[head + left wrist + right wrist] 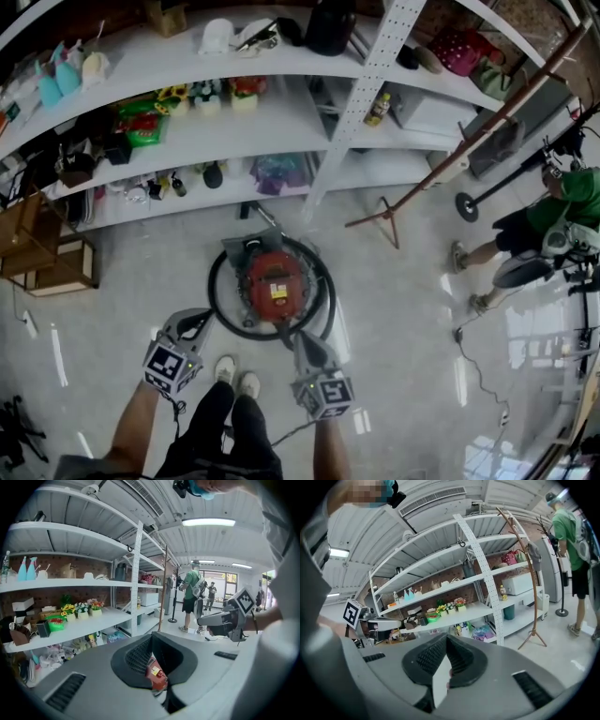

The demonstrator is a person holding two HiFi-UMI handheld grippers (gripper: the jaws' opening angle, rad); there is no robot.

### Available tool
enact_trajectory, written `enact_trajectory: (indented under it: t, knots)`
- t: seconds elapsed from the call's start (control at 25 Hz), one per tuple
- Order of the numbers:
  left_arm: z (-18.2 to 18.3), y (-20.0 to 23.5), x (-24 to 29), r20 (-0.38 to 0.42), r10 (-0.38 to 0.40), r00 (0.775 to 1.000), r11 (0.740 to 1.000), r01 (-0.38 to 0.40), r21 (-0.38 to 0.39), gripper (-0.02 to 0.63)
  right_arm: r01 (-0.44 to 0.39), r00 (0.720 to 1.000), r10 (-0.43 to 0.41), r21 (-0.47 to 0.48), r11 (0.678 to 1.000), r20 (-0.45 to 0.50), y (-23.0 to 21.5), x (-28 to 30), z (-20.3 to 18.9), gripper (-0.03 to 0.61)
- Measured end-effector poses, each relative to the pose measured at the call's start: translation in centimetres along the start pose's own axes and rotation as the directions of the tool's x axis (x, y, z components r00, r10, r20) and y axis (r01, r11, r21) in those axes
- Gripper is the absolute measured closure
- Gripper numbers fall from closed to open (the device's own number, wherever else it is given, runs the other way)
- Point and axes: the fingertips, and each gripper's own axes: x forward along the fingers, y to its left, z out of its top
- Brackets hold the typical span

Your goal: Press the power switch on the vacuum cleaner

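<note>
In the head view, a red, round canister vacuum cleaner [274, 281] stands on the pale, glossy floor [403, 309], ringed by its coiled black hose [217, 292]. It sits in front of the long white metal shelves [281, 122] and just ahead of the person's pale shoes [236, 375]. The left hand-held gripper [200, 324] points at the lower left of the hose ring, and the right hand-held gripper [303, 343] points at its lower right. Each is just beside the ring, but contact cannot be judged. A brown wooden coat stand [450, 155] leans across the right side. Beyond it stands a person in a green top [567, 202].

In the left gripper view, the left hand-held gripper [151, 639] has its grey jaws pressed together at the tips and pinches nothing. Through the slit below the tips shows the vacuum cleaner [157, 676], with a yellow label and a small round red knob on its top. The right hand-held gripper [202, 621] hangs to the right, level with this one and apart from it.

In the right gripper view, the right hand-held gripper [446, 638] also has its tips pressed together and is empty. Only a pale wedge shows through the gap beneath them. The left hand-held gripper [408, 624] is at the left, with the shelves [454, 585] behind it.
</note>
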Motion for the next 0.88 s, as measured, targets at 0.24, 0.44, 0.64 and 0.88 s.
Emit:
enact_trajectory:
  t: [0.24, 0.44, 0.64, 0.88]
  knots:
    - [-1.3, 0.8, 1.6, -0.008, -0.021, 1.0, 1.0, 0.021, -0.018, 0.609, 0.022, 1.0, -0.022, 0.045, 0.999, -0.007, -1.4, 1.4, -1.9, 0.566]
    - [-3.0, 1.4, 3.2, -0.013, -0.017, 1.0, 0.998, 0.016, -0.056, 0.609, 0.046, 0.998, -0.044, 0.053, 0.998, -0.033, -2.6, 2.5, -3.7, 0.566]
    - [-5.8, 1.9, 4.4, -0.046, -0.039, 0.998, 0.999, 0.037, -0.028, 0.609, 0.033, 0.998, -0.03, 0.069, 0.997, -0.054, -3.1, 4.3, -6.1, 0.566]
    - [-8.7, 2.4, 6.3, -0.059, -0.043, 0.997, 0.999, 0.041, -0.034, 0.609, 0.006, 0.997, 0.0, 0.072, 0.997, -0.073, -3.9, 6.7, -9.2, 0.566]
